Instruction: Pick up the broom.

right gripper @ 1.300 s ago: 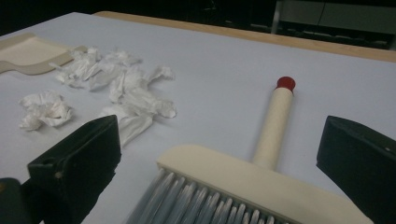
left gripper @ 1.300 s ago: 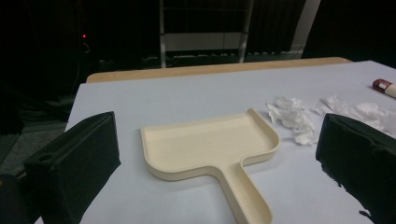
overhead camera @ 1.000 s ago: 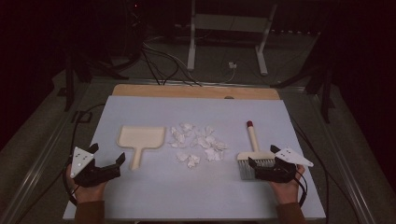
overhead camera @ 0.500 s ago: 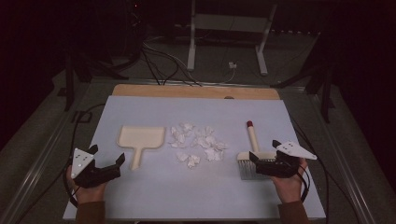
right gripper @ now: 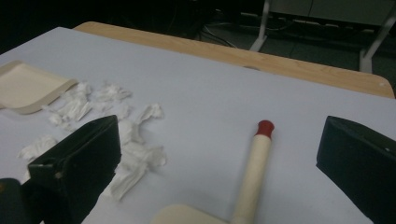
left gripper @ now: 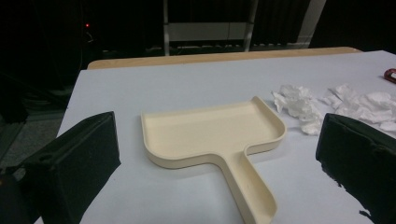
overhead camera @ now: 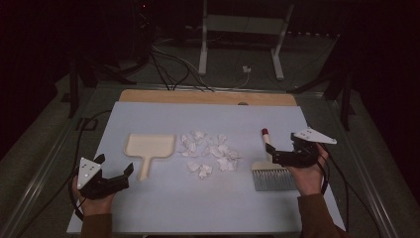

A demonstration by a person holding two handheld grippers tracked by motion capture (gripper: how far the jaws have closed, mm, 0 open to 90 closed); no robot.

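The brush [overhead camera: 270, 166] lies on the pale blue worktop [overhead camera: 208, 208], to the right of the heap of crumpled paper scraps [overhead camera: 210, 153]. Its grey bristles point toward the person, and its cream handle with a red tip points away, toward the wooden far edge of the worktop.

The right hand-held gripper [overhead camera: 281, 154] sits just right of the brush handle, close above the brush head, held in the person's right hand [overhead camera: 308, 173]. Its jaws are spread wide. In the right gripper view the handle runs up between the two black jaws without touching either, so the right hand-held gripper [right gripper: 219, 154] is released and holds nothing. The paper scraps [right gripper: 116, 135] lie beyond its left jaw in that view.

The cream dustpan [overhead camera: 147, 151] lies flat to the left of the paper scraps, well away from the brush, with its tray nearly touching the scraps and its short handle pointing toward the person.

The left hand-held gripper [overhead camera: 115, 173] hovers left of the dustpan's handle, near the worktop's front left, held in the left hand [overhead camera: 91, 201]. It is also released, with its jaws wide apart. In the left gripper view the dustpan [left gripper: 212, 135] lies ahead, between the jaws and clear of both, and the left hand-held gripper [left gripper: 219, 163] grasps nothing. Paper scraps [left gripper: 336, 105] show to the right of the tray.
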